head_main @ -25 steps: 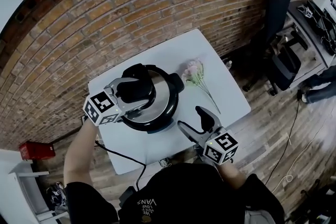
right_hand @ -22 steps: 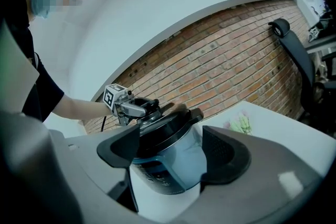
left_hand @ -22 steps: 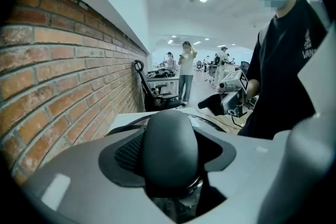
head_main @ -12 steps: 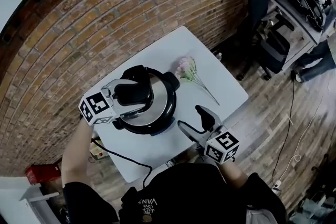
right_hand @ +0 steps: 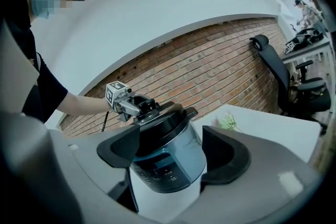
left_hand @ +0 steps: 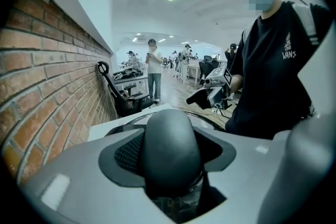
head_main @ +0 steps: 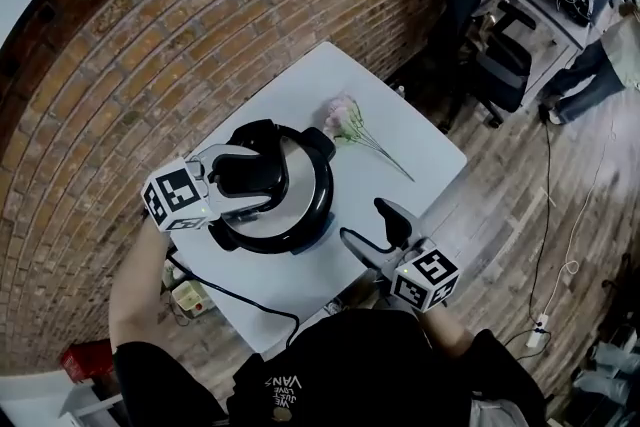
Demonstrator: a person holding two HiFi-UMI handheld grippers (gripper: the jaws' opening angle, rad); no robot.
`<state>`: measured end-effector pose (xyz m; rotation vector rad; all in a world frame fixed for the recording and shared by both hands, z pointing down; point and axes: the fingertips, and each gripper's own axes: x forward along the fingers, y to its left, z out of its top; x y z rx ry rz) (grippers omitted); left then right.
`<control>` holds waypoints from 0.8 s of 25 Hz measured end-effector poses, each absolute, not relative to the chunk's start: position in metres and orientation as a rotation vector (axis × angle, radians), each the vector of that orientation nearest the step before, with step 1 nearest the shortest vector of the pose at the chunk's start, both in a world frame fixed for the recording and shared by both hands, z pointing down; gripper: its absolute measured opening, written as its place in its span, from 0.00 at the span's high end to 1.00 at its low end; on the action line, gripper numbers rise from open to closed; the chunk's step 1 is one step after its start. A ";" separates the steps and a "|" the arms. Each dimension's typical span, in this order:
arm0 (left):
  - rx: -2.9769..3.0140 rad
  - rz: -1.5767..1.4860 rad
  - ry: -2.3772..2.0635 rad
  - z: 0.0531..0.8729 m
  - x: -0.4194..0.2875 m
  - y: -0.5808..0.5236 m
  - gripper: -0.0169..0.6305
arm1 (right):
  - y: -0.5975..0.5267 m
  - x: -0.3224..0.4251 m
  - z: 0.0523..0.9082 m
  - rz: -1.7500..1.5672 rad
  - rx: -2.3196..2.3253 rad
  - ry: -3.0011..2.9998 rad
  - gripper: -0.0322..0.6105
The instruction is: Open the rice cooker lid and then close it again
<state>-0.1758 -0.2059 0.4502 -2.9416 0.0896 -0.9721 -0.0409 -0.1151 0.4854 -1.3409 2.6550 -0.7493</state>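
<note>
A black and silver rice cooker (head_main: 285, 205) stands on the white table (head_main: 310, 280) with its lid down. My left gripper (head_main: 250, 177) reaches in from the left, jaws shut on the black lid handle (head_main: 248, 170). In the left gripper view the rounded lid handle (left_hand: 170, 149) fills the gap between both pads (left_hand: 128, 152). My right gripper (head_main: 365, 222) hovers open at the table's near edge, apart from the cooker. In its own view the right gripper (right_hand: 170, 152) frames the rice cooker (right_hand: 165, 165) at a distance, and the left gripper (right_hand: 128, 103) shows on top.
A sprig of pink flowers (head_main: 345, 120) lies right of the cooker. A black power cord (head_main: 235, 297) runs off the table's near left side. A brick wall (head_main: 150, 45) is behind. An office chair (head_main: 500, 65) and a person (head_main: 590, 65) are to the right.
My left gripper has rolled on the lid handle, so its marker cube shows another face. The right gripper has shifted only slightly. The lid stays down.
</note>
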 end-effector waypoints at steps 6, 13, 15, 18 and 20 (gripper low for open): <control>-2.893 -0.963 0.091 0.445 -0.174 -0.201 0.54 | -0.107 -0.041 0.483 -0.742 -1.356 2.622 0.38; -2.828 -0.965 0.132 0.432 -0.169 -0.193 0.54 | -0.108 -0.034 0.473 -0.728 -1.315 2.647 0.38; -2.859 -0.931 0.189 0.425 -0.170 -0.194 0.54 | -0.110 -0.032 0.470 -0.718 -1.297 2.657 0.38; -2.873 -0.855 0.307 0.408 -0.176 -0.198 0.54 | -0.112 -0.029 0.467 -0.705 -1.271 2.673 0.38; -2.874 -0.810 0.392 0.397 -0.182 -0.201 0.54 | -0.115 -0.028 0.463 -0.698 -1.251 2.687 0.38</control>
